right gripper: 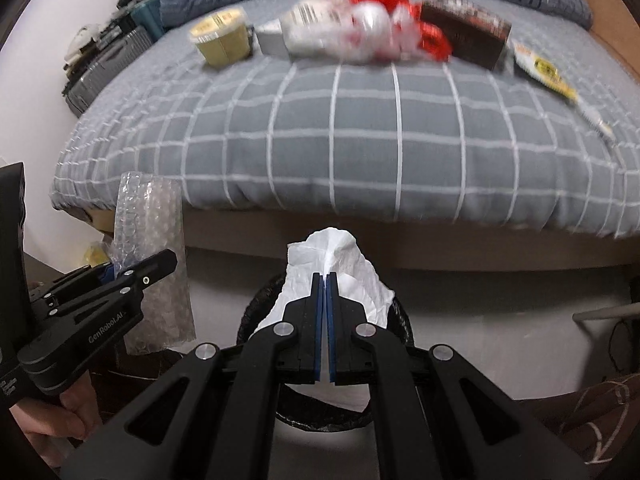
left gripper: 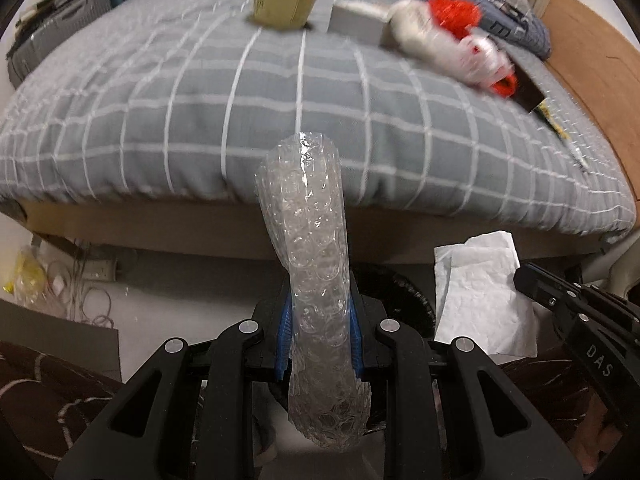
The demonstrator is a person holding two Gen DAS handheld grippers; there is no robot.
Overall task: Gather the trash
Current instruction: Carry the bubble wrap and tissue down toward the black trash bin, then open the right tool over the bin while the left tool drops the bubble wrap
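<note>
My left gripper [left gripper: 320, 320] is shut on a long piece of clear bubble wrap [left gripper: 316, 264] and holds it in the air in front of the bed; it also shows in the right wrist view [right gripper: 152, 264]. My right gripper [right gripper: 325, 280] is shut on a crumpled white paper tissue [right gripper: 340, 264], also seen in the left wrist view [left gripper: 480, 296]. Both hang above a round black bin [right gripper: 400, 320] on the floor, mostly hidden by the grippers.
On the grey checked bed [right gripper: 340, 132] lie a yellow cup [right gripper: 224, 40], a grey box [right gripper: 272, 38], red-and-white plastic wrapping [right gripper: 380, 28], a dark brown box [right gripper: 464, 36] and a yellow sachet [right gripper: 548, 70]. Cables [left gripper: 80, 296] lie under the bed at left.
</note>
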